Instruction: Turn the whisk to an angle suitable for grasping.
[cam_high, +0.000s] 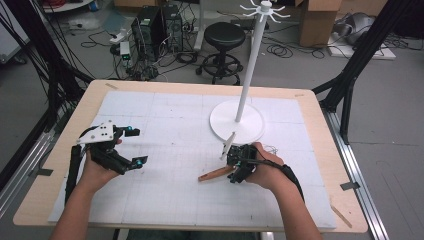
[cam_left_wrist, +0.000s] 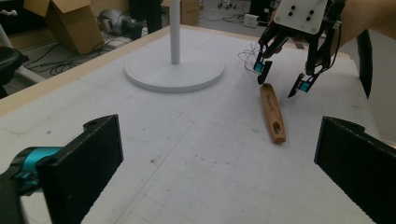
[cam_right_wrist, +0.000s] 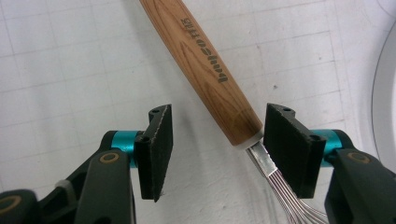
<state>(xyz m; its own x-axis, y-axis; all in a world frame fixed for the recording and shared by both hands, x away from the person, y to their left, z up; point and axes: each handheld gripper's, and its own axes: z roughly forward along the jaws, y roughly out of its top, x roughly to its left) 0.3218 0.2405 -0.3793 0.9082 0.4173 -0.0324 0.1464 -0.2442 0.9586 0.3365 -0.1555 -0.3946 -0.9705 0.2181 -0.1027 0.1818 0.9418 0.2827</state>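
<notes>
The right gripper's (cam_right_wrist: 212, 154) fingers (cam_right_wrist: 158, 149) stand partly apart, with the neck of a whisk (cam_right_wrist: 205, 74) between them; the far pad sits just beside or against the handle end, the near pad is clear of it, so nothing is clamped. The left gripper's (cam_left_wrist: 215, 168) fingers (cam_left_wrist: 95, 161) are spread wide with only bare mat between them.

There is one whisk: a wooden handle with printed lettering, a metal collar and a fan of thin wires running down out of the right gripper view. It lies flat on the white gridded mat (cam_high: 165, 150), near the person's edge of the table (cam_high: 65, 135) and right of centre, its handle (cam_high: 215, 174) pointing toward the left gripper (cam_high: 136, 146).

One white stand (cam_high: 252, 60) rises from a round base (cam_high: 220, 122) just beyond the right gripper (cam_high: 235, 162), with a ring of hooks at its top. Two hands hold two grippers, well apart. No containers are on the table. On the floor beyond stand one black stool (cam_high: 224, 35) and cardboard boxes (cam_high: 317, 20).
</notes>
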